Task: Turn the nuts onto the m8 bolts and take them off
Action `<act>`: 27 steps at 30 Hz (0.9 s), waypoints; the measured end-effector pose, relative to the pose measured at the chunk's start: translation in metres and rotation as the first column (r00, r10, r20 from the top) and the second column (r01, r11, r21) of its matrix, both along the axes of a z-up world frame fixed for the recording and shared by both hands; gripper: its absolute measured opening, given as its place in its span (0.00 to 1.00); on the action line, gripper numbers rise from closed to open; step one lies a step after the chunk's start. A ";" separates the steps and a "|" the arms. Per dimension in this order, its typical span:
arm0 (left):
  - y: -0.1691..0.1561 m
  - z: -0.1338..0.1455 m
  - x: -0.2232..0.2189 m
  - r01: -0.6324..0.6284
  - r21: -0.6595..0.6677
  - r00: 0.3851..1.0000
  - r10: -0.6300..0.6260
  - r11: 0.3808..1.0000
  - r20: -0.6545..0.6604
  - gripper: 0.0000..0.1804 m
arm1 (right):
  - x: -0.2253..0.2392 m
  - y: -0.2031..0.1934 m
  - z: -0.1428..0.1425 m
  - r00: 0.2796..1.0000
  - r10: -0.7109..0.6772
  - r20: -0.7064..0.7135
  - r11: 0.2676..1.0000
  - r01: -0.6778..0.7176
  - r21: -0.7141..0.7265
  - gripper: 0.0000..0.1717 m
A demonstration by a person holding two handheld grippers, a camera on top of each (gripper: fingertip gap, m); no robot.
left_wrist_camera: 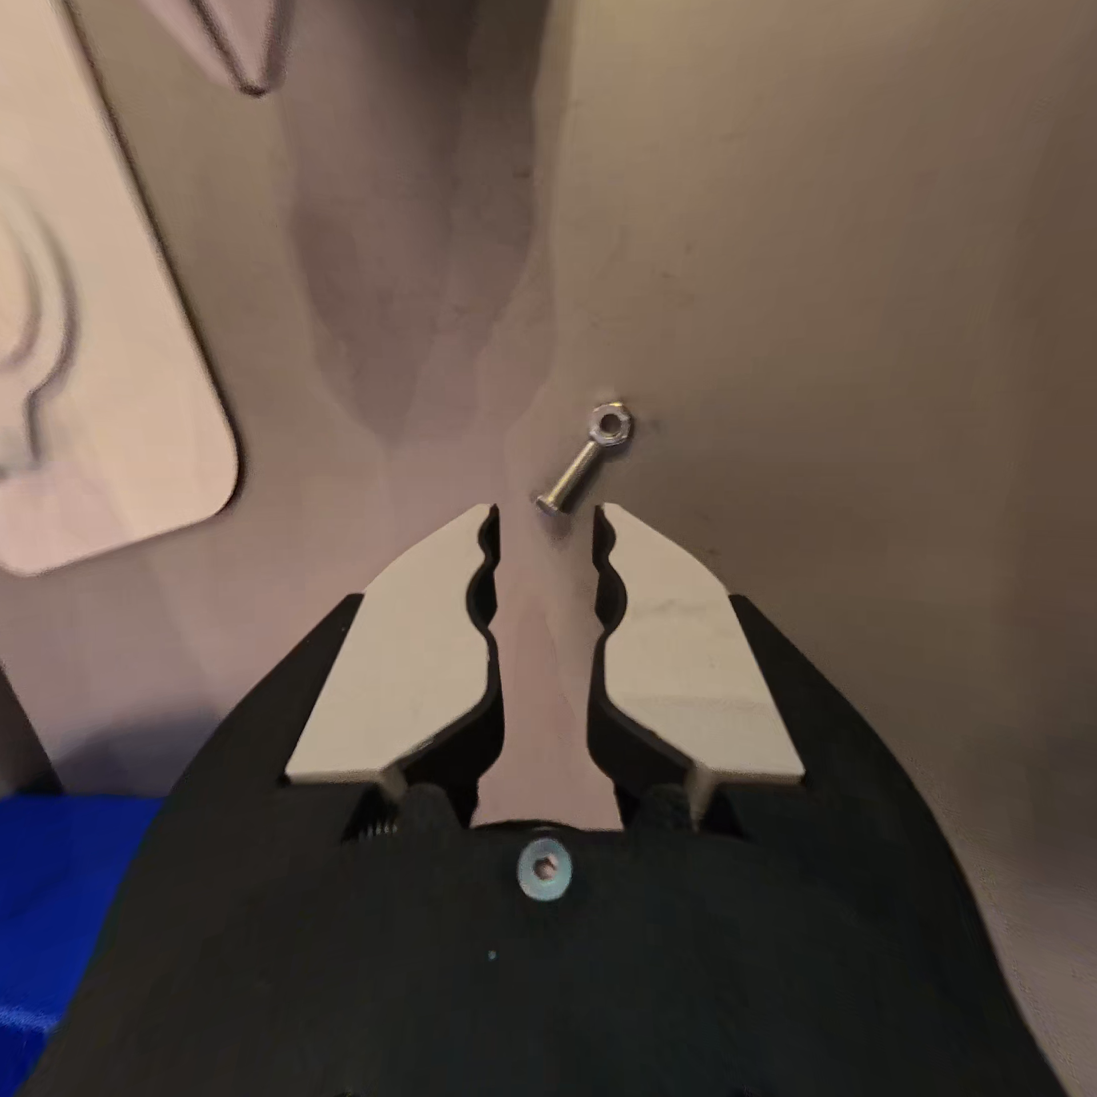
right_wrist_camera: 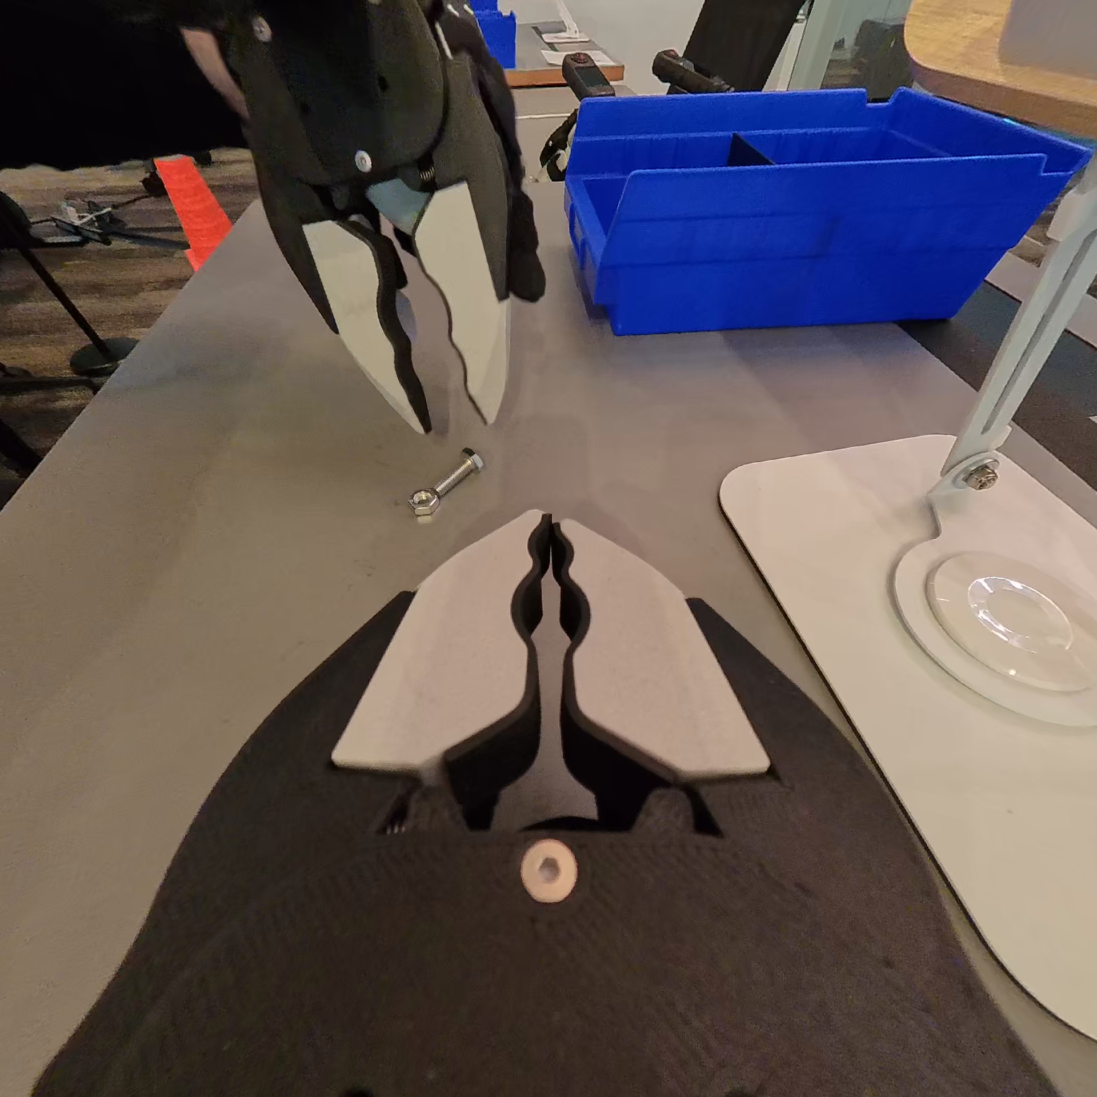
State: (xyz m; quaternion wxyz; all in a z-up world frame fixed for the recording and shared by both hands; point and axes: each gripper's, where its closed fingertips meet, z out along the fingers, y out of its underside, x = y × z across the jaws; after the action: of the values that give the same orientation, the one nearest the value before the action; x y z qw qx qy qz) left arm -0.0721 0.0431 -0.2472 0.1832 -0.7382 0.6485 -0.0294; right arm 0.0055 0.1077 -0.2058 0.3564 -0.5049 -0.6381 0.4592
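A silver bolt (left_wrist_camera: pixel 571 478) lies flat on the grey table (left_wrist_camera: pixel 831 297), with a silver nut (left_wrist_camera: pixel 609 422) lying at its threaded end. My left gripper (left_wrist_camera: pixel 545 511) is open and empty, its tips just short of the bolt's head. In the right wrist view the bolt (right_wrist_camera: pixel 456 473) and nut (right_wrist_camera: pixel 421 503) lie between the two grippers. The left gripper (right_wrist_camera: pixel 457 422) hangs tips-down just above the bolt's head. My right gripper (right_wrist_camera: pixel 551 522) is shut with nothing between its pads, just right of the nut.
A blue bin (right_wrist_camera: pixel 819 208) stands at the back right of the table. A white base plate (right_wrist_camera: pixel 890 593) with a clear lens and a white bracket lies to the right. The plate also shows at the left in the left wrist view (left_wrist_camera: pixel 89 356).
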 end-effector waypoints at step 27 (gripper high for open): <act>0.003 -0.018 0.000 0.085 -0.147 0.994 -0.074 0.985 0.074 0.04 | 0.001 -0.002 0.001 1.000 0.026 0.000 0.999 -0.026 -0.020 0.00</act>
State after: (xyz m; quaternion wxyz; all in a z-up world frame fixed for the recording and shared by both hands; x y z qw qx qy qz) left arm -0.0722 0.0457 -0.2647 0.1479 -0.7220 0.6667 -0.1107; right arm 0.0060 0.1060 -0.2052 0.3453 -0.5002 -0.6401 0.4699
